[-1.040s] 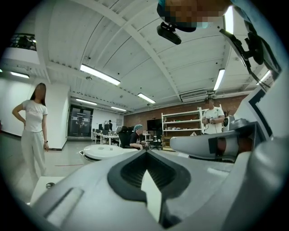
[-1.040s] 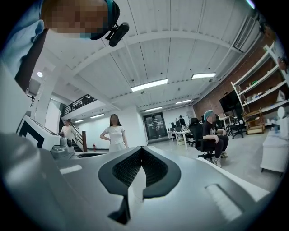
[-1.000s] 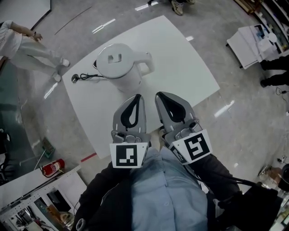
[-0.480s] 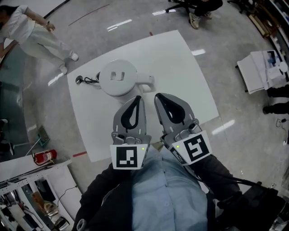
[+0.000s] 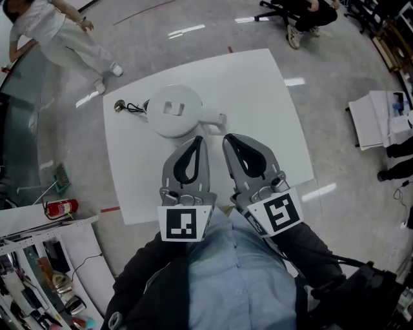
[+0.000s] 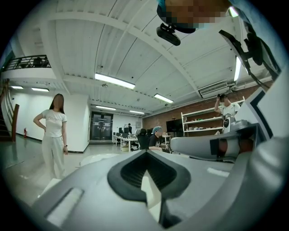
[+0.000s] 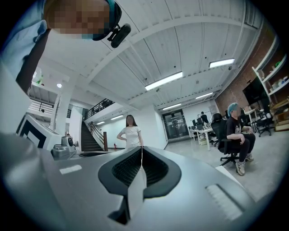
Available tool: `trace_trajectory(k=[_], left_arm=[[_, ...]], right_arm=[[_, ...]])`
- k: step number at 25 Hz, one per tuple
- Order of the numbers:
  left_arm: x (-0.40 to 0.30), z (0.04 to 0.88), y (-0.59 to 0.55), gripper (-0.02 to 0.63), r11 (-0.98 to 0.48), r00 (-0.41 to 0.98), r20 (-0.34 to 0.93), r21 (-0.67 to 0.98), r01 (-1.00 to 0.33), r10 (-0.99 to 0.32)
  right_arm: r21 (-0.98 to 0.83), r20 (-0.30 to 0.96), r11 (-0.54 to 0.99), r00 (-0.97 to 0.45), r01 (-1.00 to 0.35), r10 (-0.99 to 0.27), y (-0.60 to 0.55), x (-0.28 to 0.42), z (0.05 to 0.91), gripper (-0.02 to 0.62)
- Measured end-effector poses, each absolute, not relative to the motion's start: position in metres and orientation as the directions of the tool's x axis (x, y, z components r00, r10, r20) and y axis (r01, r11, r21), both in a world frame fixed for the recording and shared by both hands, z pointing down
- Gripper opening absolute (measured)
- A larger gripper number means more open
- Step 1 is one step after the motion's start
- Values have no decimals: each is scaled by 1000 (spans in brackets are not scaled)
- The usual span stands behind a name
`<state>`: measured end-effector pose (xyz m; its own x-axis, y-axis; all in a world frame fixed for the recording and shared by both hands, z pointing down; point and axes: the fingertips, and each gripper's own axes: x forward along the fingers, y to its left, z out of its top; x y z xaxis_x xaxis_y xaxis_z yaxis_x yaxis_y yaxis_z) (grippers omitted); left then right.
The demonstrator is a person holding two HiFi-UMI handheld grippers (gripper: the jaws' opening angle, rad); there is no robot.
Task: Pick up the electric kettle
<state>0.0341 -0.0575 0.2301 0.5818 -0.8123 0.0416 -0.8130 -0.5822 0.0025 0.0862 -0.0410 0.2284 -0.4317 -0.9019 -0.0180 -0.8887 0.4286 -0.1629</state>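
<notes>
While both grippers are held side by side close to the person's chest, the kettle point(image 5: 173, 111) stands untouched on the white table point(image 5: 271, 129), on the table's left half and toward its far side. It is a white kettle seen from above, with its lid shut and its handle point(image 5: 213, 119) pointing right. Its black cord and plug point(image 5: 126, 107) lie on the table just left of it.

In the head view the left gripper point(image 5: 195, 140) points away from the person, and its tip lies in line with the near edge of the kettle; whether it touches cannot be told from there. The left gripper view shows its two fingers pressed together with nothing between them. The right gripper point(image 5: 231, 139) sits just right of the left one, its tip over bare table near the handle. In its own view the fingers point(image 7: 135, 180) meet along a thin seam, and they hold nothing either.

Each gripper carries a marker cube point(image 5: 186, 222) at its near end, above the person's blue shirt point(image 5: 232, 277).

Away from the table, a person in white point(image 5: 58, 32) stands on the grey floor at the far left, and another person sits on a chair point(image 5: 303, 13) at the far right. A red fire extinguisher point(image 5: 61, 207) lies on the floor to the near left.
</notes>
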Motion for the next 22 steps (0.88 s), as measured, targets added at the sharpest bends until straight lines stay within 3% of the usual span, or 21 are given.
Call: trace_trajectory(k=[9,16,22], left_arm=[[39,251,-55,0,-582,581,100,22,-813,-808],[37,287,-55,0,-567,571,172,74,-820,-803],[29,314,-58,0,-543,548,224,91,-835,-806]], right_arm=[[-199,24,429,-442,-881,-897,-43,92,250,58],[-221,85,411,-438,-884,-895,-45,97,283,226],[-237,139,406,-445,-882,-885,-59,99,312,265]])
